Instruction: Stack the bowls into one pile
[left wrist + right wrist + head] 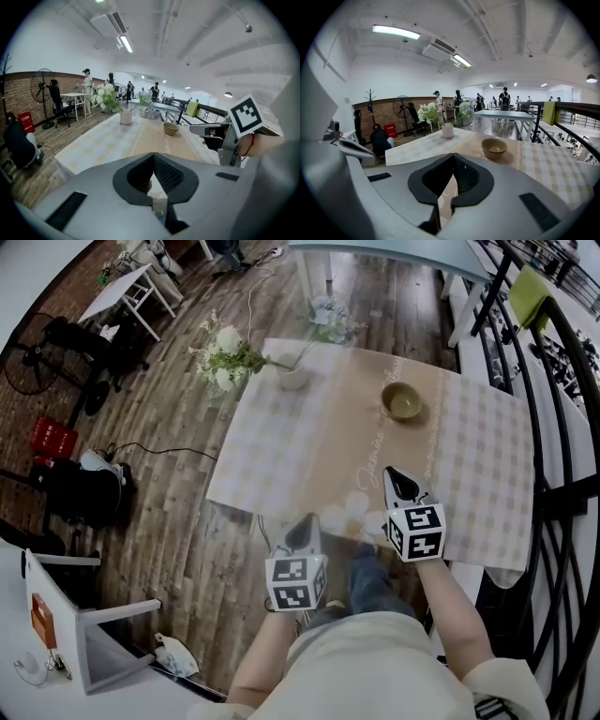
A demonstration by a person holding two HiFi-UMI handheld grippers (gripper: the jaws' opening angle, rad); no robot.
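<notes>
left gripper and right gripper hover at the near edge of the beige checked tablecloth, jaws pressed together, holding nothing; farther off, right of centre, the olive-green ceramic bowls sit apparently already nested; beyond stands a white vase of flowers; a careless reach with closed jaws could knock the pile or snag the cloth
</notes>
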